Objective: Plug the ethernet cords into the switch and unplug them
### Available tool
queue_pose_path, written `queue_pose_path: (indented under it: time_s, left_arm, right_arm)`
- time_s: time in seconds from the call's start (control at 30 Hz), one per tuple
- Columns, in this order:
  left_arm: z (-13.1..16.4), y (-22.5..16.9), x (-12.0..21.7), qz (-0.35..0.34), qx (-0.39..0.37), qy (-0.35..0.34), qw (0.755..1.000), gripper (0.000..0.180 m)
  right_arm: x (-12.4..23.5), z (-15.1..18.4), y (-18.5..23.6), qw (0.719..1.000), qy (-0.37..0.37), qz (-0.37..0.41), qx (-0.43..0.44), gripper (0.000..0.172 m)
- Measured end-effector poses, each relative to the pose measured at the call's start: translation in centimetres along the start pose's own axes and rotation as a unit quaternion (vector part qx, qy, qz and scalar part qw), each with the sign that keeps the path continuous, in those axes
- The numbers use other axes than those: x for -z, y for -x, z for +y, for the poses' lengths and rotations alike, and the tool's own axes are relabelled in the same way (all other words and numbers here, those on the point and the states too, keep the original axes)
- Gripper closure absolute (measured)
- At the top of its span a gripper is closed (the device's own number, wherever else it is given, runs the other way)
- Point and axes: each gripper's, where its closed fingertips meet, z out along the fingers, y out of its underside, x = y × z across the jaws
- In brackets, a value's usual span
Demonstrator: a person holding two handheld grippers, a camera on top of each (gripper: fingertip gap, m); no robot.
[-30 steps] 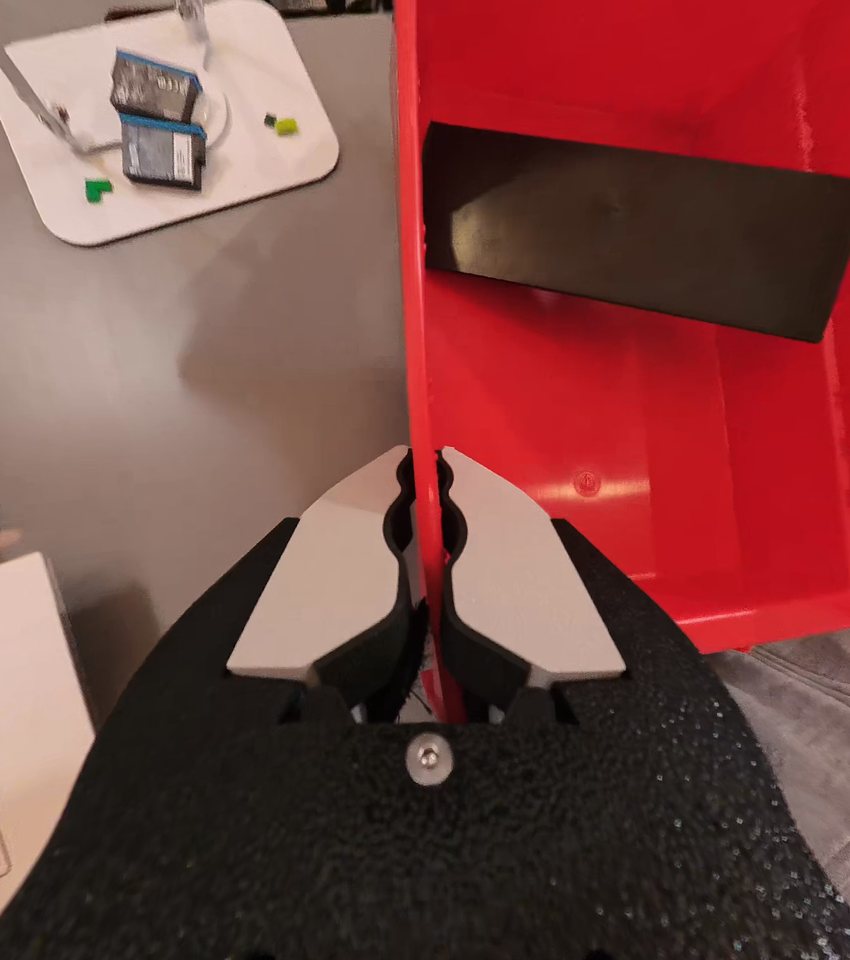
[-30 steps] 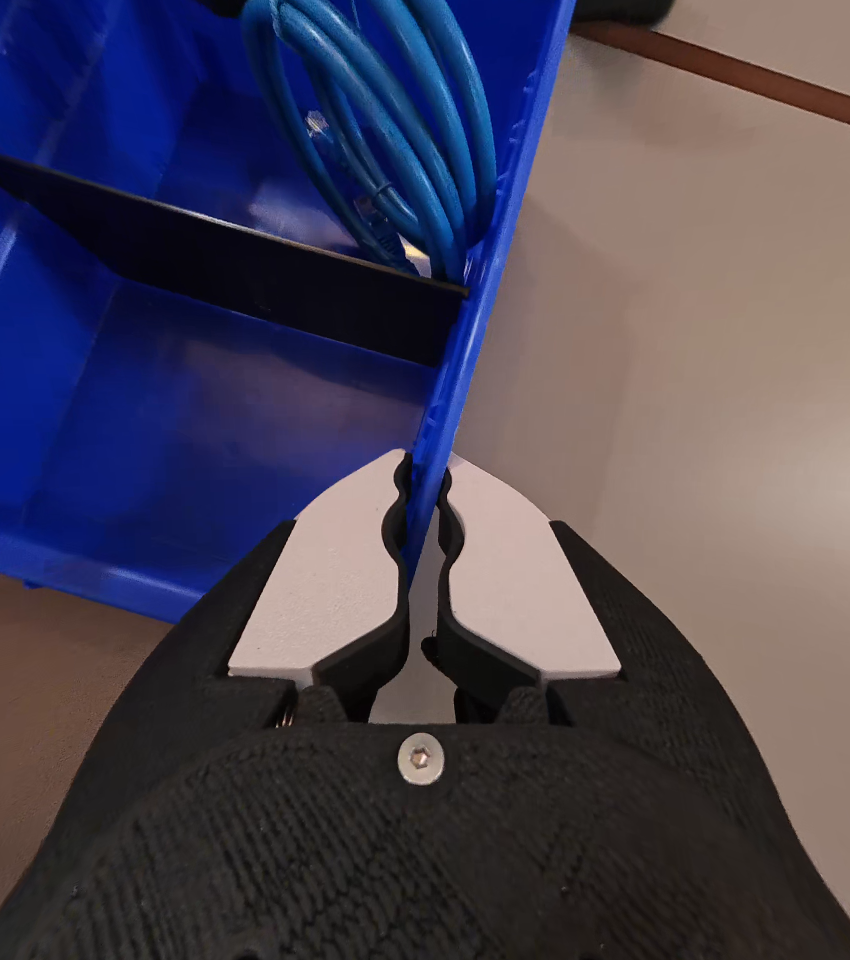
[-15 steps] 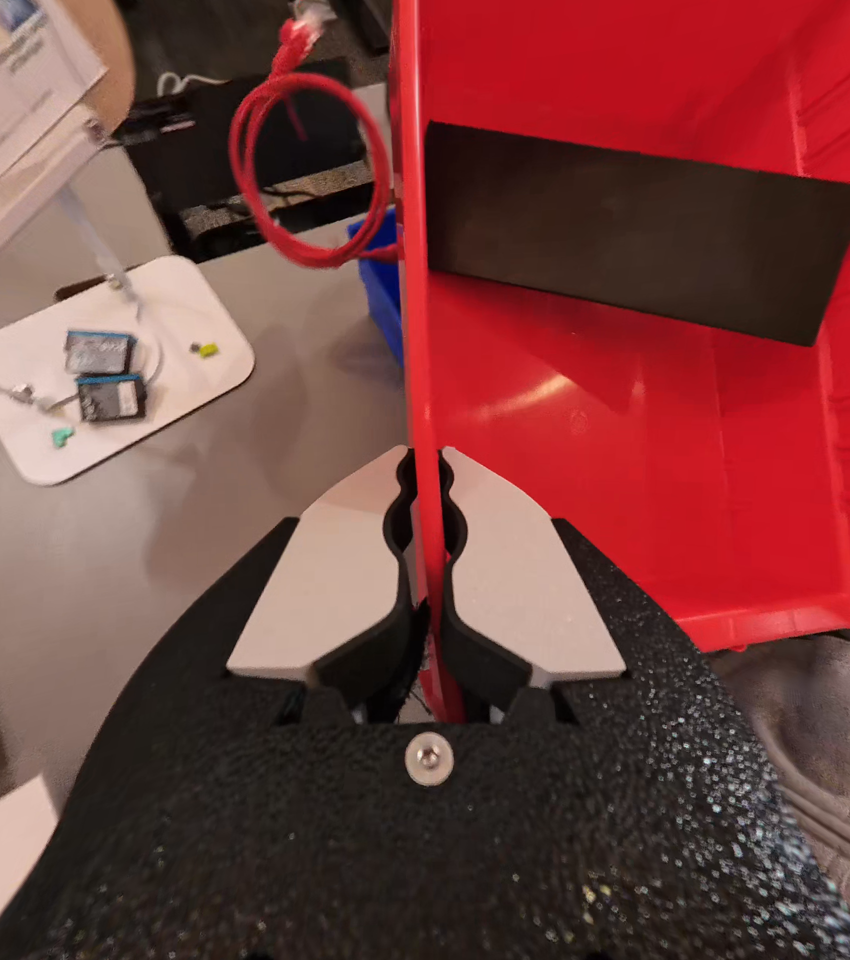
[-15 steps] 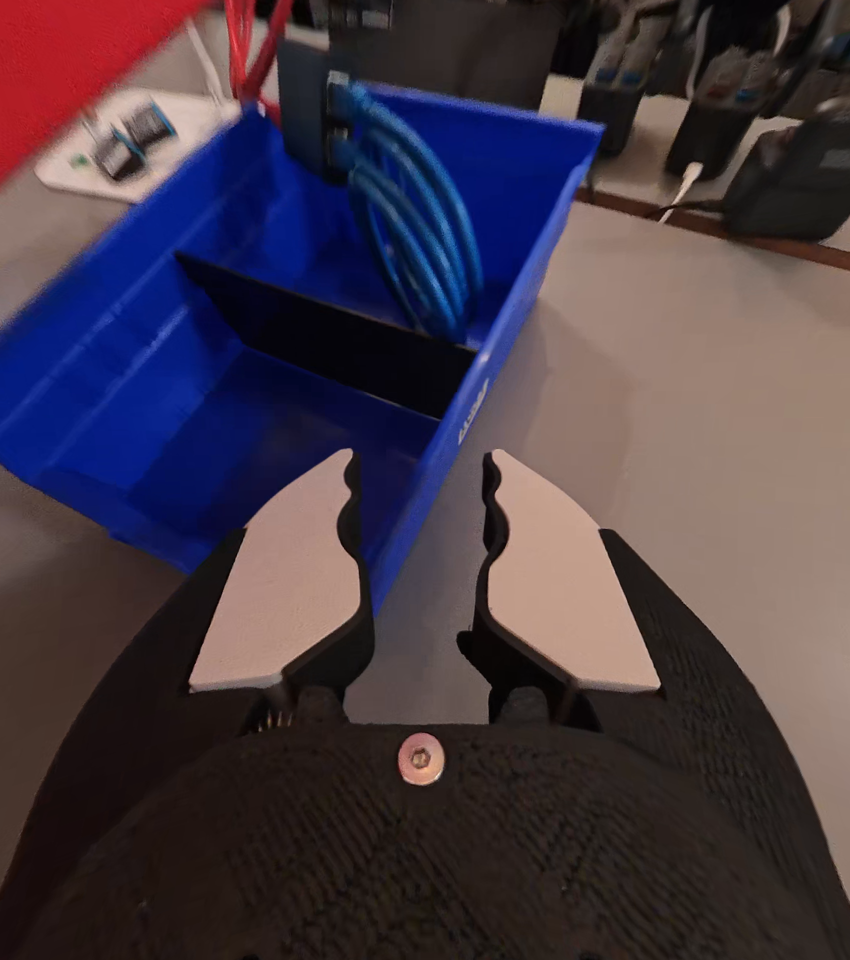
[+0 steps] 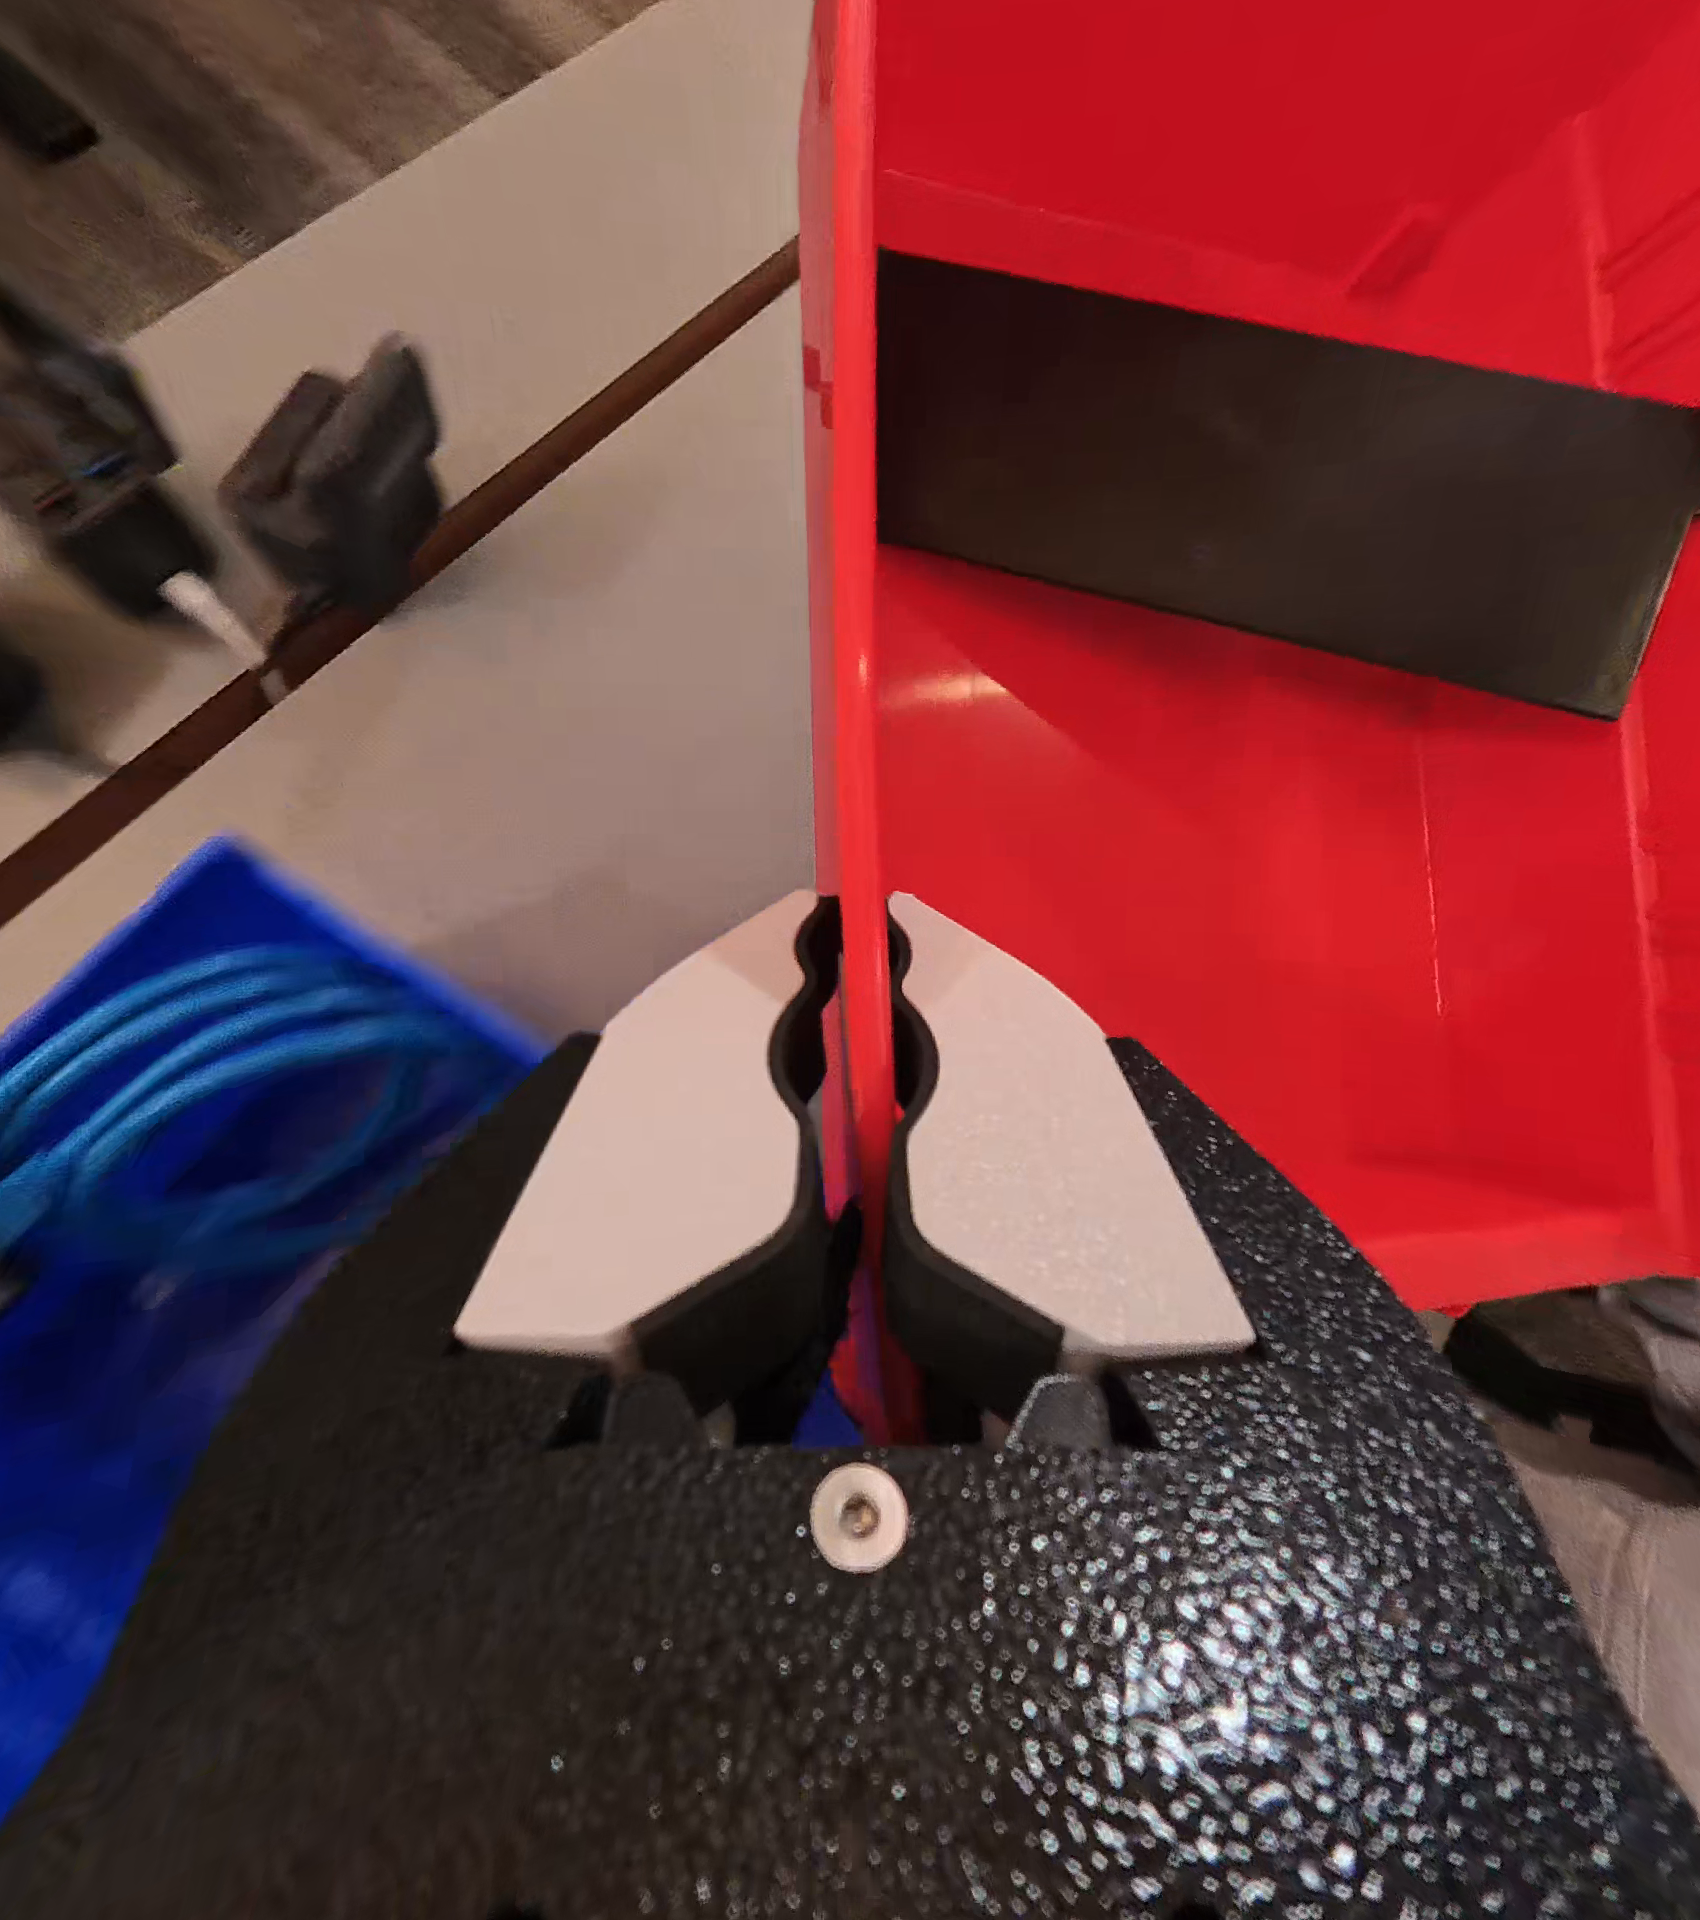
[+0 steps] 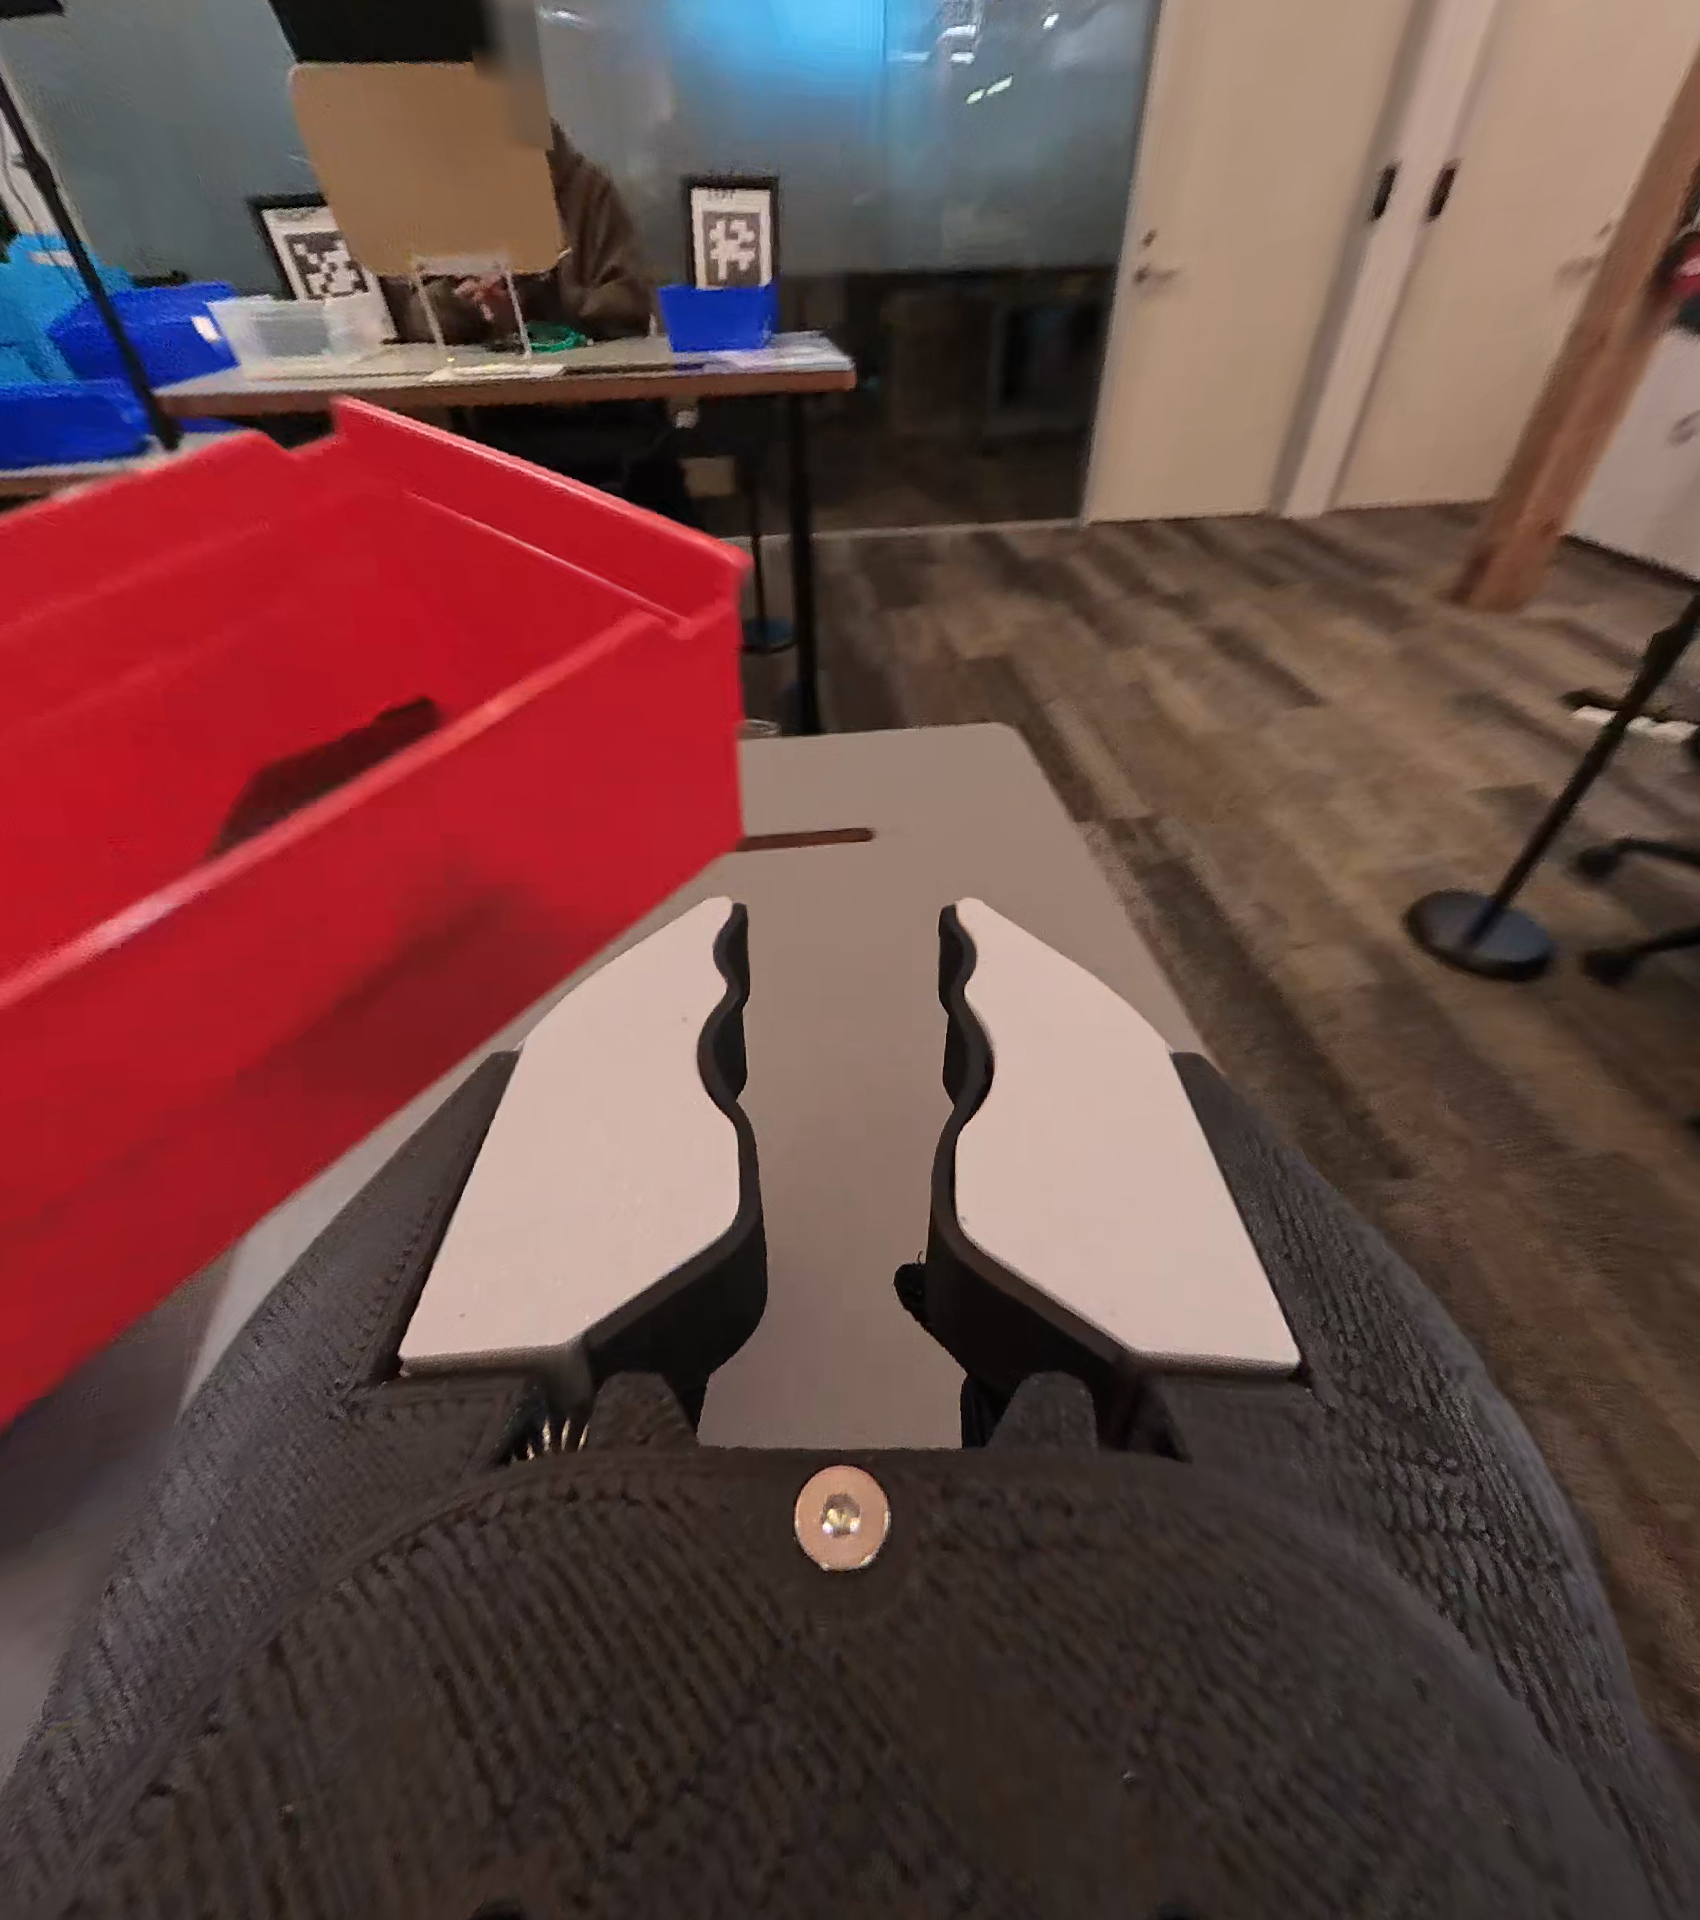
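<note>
Left claw (image 5: 862, 914) clamps the red bin's (image 5: 1241, 935) side wall; right claw (image 6: 843, 914) gapes, holding nothing.
Blue cords (image 5: 181, 1081) lie coiled in the blue bin (image 5: 15, 1507) on the table (image 5: 555, 665).

Both hand-held grippers share one build. The left gripper (image 5: 861, 909) has a broad black body with a coarse, pebbled, glinting surface that widens toward the camera. A single silver hex-socket screw (image 5: 858, 1518) sits on the body's midline just behind the fingers. Its two fingers (image 5: 664, 1143) carry flat, pale grey top plates with angled tips, over black pads whose inner edges run in a wavy, scalloped line.

The right gripper (image 6: 844, 920) has the same pale grey plates and wavy black pads, a ribbed, layered matte black body, its own silver screw (image 6: 841, 1517), and a small metal spring (image 6: 550, 1439) at the left finger's base.
</note>
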Motion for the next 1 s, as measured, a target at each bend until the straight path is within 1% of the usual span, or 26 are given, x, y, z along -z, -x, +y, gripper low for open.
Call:
queue_pose_path:
  time_s: [0.07, 0.13, 0.23, 0.33, 0.47, 0.53, 0.6, 0.67, 0.73, 0.8, 0.97, 1.0]
  left_arm:
    - [-1.6, -1.9, -3.9, 0.007, 0.002, -0.013, 1.000, 0.174]
    - [-1.9, -3.1, -7.6, 0.010, 0.023, -0.015, 1.000, 0.174]
    - [-0.6, -3.9, -12.0, -0.001, 0.061, 0.002, 0.998, 0.174]
    - [1.5, -3.6, -14.6, -0.025, 0.090, 0.021, 0.995, 0.174]
    - [4.3, -2.4, -15.4, -0.077, 0.105, 0.039, 0.991, 0.173]
    - [5.7, -2.1, -15.5, -0.083, 0.133, 0.046, 0.987, 0.173]
    - [6.8, -1.9, -15.5, -0.084, 0.163, 0.036, 0.982, 0.173]
    - [7.8, -2.1, -15.6, -0.071, 0.213, 0.019, 0.974, 0.172]
    - [7.8, -2.9, -15.2, -0.048, 0.252, -0.024, 0.966, 0.163]
    - [7.9, -3.8, -14.9, -0.027, 0.275, -0.050, 0.960, 0.155]
    - [8.4, -7.8, -13.7, 0.066, 0.280, -0.086, 0.954, 0.125]
    - [8.6, -8.3, -13.3, 0.076, 0.272, -0.086, 0.956, 0.123]
  right_arm:
    - [0.5, -1.1, -1.1, 1.000, -0.011, -0.001, 0.016, 0.139]
    - [0.5, -1.5, -1.4, 0.999, -0.018, -0.016, 0.029, 0.141]
    - [-0.6, -0.7, -1.1, 0.998, -0.012, -0.043, 0.048, 0.142]
    - [-2.0, 0.8, 0.0, 0.995, 0.002, -0.085, 0.055, 0.142]
    - [-3.2, 2.4, 1.7, 0.988, 0.002, -0.138, 0.066, 0.142]
    - [-3.7, 2.5, 2.2, 0.985, 0.006, -0.153, 0.075, 0.142]
    - [-3.7, 2.2, 2.9, 0.982, -0.006, -0.171, 0.074, 0.144]
    - [-3.7, 2.4, 3.6, 0.979, -0.008, -0.193, 0.070, 0.145]
    - [-3.8, 2.5, 3.9, 0.977, -0.007, -0.203, 0.071, 0.145]
    - [-3.8, 2.7, 4.0, 0.974, -0.009, -0.212, 0.077, 0.145]
    - [-3.8, 3.4, 4.7, 0.964, -0.013, -0.246, 0.102, 0.145]
    - [-3.8, 3.8, 4.9, 0.960, -0.008, -0.256, 0.113, 0.144]
